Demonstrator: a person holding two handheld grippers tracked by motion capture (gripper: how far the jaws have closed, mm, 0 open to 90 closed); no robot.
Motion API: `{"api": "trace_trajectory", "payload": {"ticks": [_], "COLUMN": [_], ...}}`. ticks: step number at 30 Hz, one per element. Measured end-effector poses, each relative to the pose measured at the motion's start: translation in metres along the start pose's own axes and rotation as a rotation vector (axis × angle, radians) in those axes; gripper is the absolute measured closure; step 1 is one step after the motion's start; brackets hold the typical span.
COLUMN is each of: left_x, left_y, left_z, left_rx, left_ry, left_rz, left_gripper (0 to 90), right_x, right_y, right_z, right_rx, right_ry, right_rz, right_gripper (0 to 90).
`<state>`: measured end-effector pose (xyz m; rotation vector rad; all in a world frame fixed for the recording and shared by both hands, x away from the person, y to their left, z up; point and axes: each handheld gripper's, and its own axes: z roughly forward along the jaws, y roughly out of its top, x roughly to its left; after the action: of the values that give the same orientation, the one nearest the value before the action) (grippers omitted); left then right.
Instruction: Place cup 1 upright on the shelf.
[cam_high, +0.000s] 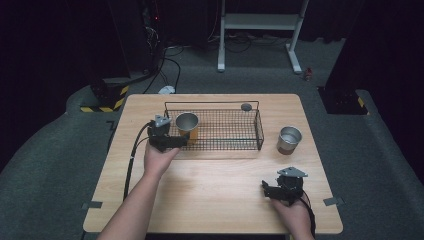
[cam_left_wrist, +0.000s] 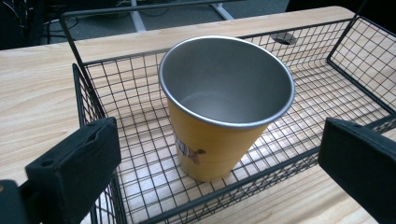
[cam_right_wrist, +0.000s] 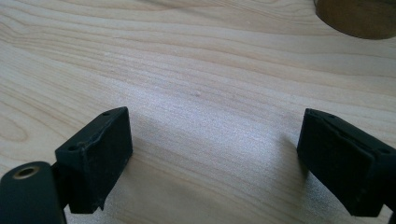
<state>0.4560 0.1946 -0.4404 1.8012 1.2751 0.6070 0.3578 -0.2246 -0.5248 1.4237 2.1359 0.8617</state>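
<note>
Wooden desk (cam_high: 210, 185): yellow cup (cam_left_wrist: 219, 126) upright inside wire basket (cam_left_wrist: 327, 93), left tongs (cam_left_wrist: 219, 163) open around; right tongs (cam_right_wrist: 215, 158) open, idle.

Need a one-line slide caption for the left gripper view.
Open left gripper faces a yellow steel-lined cup standing upright in the wire basket on the wooden table.

The cup (cam_left_wrist: 224, 107) stands upright in the wire basket (cam_left_wrist: 336, 88), just ahead of the left gripper (cam_left_wrist: 219, 163) and between the lines of its spread fingers (cam_left_wrist: 74, 172) (one finger outside the basket's end wall). The second cup (cam_high: 289, 139) stands on the table (cam_high: 215, 195) outside the basket, ahead of the right gripper (cam_right_wrist: 215, 158), beyond its fingertips (cam_right_wrist: 100, 149).
</note>
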Motion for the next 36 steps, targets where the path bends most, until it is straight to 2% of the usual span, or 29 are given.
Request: {"api": "trace_trajectory", "payload": {"ticks": [16, 30, 33, 36], "left_x": [-0.002, -0.006, -0.005, -0.005], "left_y": [-0.013, -0.027, -0.032, -0.040], "left_z": [-0.009, -0.025, -0.028, -0.028], "left_rx": [-0.001, -0.011, -0.016, 0.001], "left_ry": [-0.020, -0.045, -0.057, -0.094], "left_rz": [-0.008, 0.000, -0.005, 0.005], "left_gripper": [0.0, 0.5, 0.6, 0.4], "right_x": [0.000, 0.000, 0.000, 0.000], "right_y": [0.000, 0.000, 0.000, 0.000], "right_z": [0.000, 0.000, 0.000, 0.000], "right_rx": [-0.002, -0.001, -0.001, -0.001], "right_ry": [0.000, 0.000, 0.001, 0.000], "right_rz": [0.000, -0.001, 0.000, 0.000], "right_gripper": [10.0, 10.1, 10.1, 10.1]}}
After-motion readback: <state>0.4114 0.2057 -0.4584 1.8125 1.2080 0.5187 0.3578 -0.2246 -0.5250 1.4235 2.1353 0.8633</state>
